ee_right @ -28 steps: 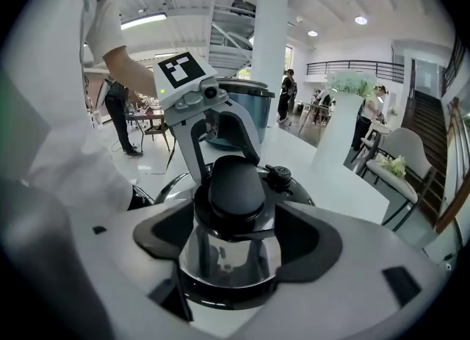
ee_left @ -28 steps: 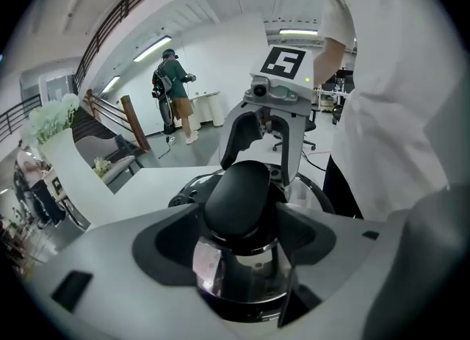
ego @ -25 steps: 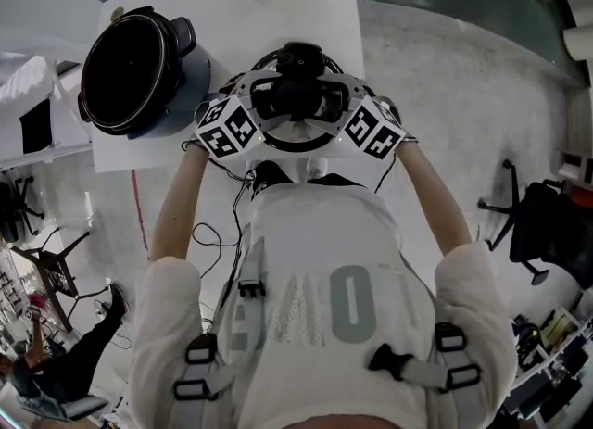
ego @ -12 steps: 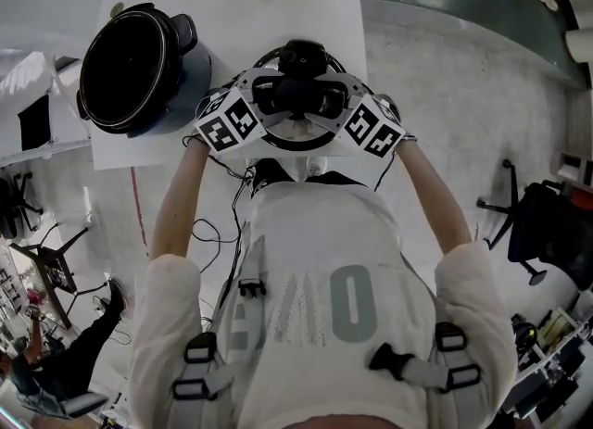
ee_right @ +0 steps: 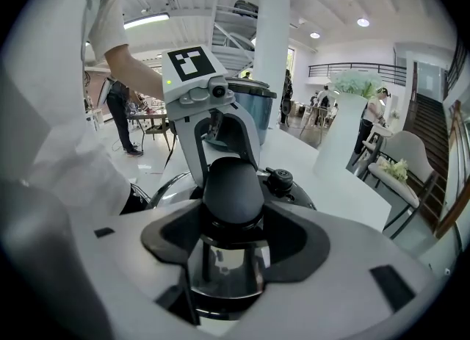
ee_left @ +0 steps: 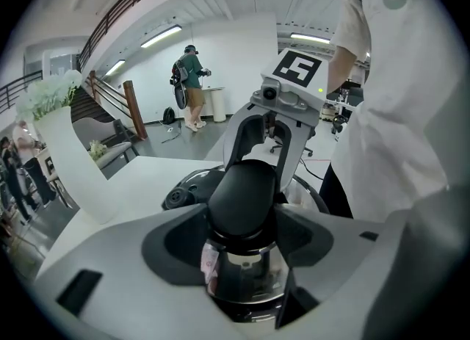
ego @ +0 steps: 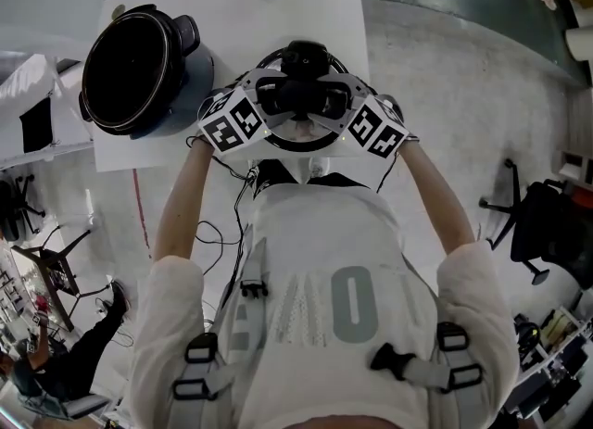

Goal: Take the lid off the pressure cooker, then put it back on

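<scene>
I see a white table (ego: 278, 10) on grey floor (ego: 463, 94). The open pressure cooker (ego: 130, 70) sits at ten o'clock, the lid (ego: 301, 61) at centre. Left gripper (ee_left: 242, 217) and right gripper (ee_right: 233, 217), jaws just closing, clamp its black handle (ee_right: 233, 181). Only the gripper views show ceiling lights (ee_left: 160, 36).

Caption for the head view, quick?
Left gripper and right gripper, jaws just closing, clamp the lid handle beside the open cooker.

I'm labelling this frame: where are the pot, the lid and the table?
pot (ego: 130, 70), head view, dark inside.
lid (ego: 301, 96), head view, black handle.
table (ego: 278, 1), head view, bare top.
</scene>
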Demonstrator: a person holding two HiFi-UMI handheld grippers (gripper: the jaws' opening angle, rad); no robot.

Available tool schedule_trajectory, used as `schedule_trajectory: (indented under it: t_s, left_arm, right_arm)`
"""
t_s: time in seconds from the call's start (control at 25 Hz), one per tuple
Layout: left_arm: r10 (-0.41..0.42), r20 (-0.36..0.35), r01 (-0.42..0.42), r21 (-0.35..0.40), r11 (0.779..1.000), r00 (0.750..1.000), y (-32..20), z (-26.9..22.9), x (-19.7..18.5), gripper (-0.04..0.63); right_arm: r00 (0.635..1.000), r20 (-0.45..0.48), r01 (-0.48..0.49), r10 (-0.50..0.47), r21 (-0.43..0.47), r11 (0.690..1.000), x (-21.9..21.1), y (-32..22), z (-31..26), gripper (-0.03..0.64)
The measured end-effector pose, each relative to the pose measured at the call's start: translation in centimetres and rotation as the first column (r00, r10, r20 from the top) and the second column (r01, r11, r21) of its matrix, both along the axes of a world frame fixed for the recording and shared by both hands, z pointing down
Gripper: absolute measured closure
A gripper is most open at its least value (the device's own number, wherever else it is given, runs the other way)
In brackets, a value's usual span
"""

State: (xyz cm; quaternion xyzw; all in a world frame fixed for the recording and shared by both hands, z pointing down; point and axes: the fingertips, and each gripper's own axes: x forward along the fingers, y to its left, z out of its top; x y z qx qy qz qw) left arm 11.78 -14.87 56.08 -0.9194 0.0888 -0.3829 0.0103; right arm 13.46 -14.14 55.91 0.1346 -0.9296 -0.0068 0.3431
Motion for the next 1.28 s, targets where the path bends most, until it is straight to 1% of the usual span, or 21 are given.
schedule_trajectory:
  t_s: [0.16, 0.32, 0.44, 0.56, 0.72, 0.88, 1.0, 1.08, 1.2, 1.28]
  left_arm:
    - [0.001, 0.004, -0.001, -0.027, 1.000, 1.000, 0.4, -0.3, 0.2, 0.325]
    - [-0.004, -0.015, 0.003, -0.059, 0.998, 1.000, 1.3, -1.3, 0.4, 0.325]
    - [-0.005, -0.018, 0.004, -0.060, 0.998, 1.000, 1.7, -2.4, 0.2, 0.327]
    - [-0.010, -0.018, 0.009, -0.036, 0.999, 1.000, 1.9, -4.1, -0.1, 0.327]
    - [-0.025, -0.017, 0.026, 0.030, 0.999, 1.000, 1.3, -7.7, -0.4, 0.330]
    - [-0.038, -0.004, 0.038, 0.077, 0.996, 0.999, 1.3, -11.8, -0.3, 0.331]
    - [-0.062, -0.017, 0.063, 0.102, 0.993, 0.998, 0.9, -14.5, -0.5, 0.333]
    - [-0.077, -0.017, 0.079, 0.120, 0.990, 0.997, 0.4, -16.0, -2.3, 0.333]
    - [-0.095, 0.004, 0.093, 0.148, 0.984, 0.995, -1.2, -18.5, -7.3, 0.333]
    - [-0.106, 0.027, 0.100, 0.161, 0.982, 0.994, -1.7, -19.7, -9.7, 0.334]
  right_arm:
    - [1.000, -0.026, 0.015, -0.015, 0.008, 1.000, 0.3, 0.3, -0.3, 0.359]
    - [1.000, -0.014, 0.026, -0.026, -0.014, 1.000, 0.4, 1.1, -1.2, 0.361]
    - [0.999, -0.007, 0.035, -0.035, -0.004, 0.999, 0.2, 1.6, -2.4, 0.362]
    - [0.999, 0.002, 0.041, -0.041, 0.040, 0.998, 0.0, 1.7, -4.4, 0.362]
    - [0.999, 0.021, 0.048, -0.050, 0.104, 0.993, -0.3, 1.1, -8.1, 0.362]
    - [0.996, 0.055, 0.057, -0.065, 0.139, 0.989, -0.2, 1.2, -12.1, 0.364]
    - [0.993, 0.075, 0.073, -0.087, 0.169, 0.983, -0.7, 0.8, -15.1, 0.364]
    - [0.992, 0.084, 0.080, -0.097, 0.189, 0.979, -2.6, 0.2, -16.7, 0.362]
    - [0.988, 0.106, 0.087, -0.113, 0.224, 0.971, -7.6, -1.4, -19.3, 0.362]
    - [0.984, 0.122, 0.097, -0.129, 0.242, 0.965, -10.1, -1.9, -20.6, 0.362]
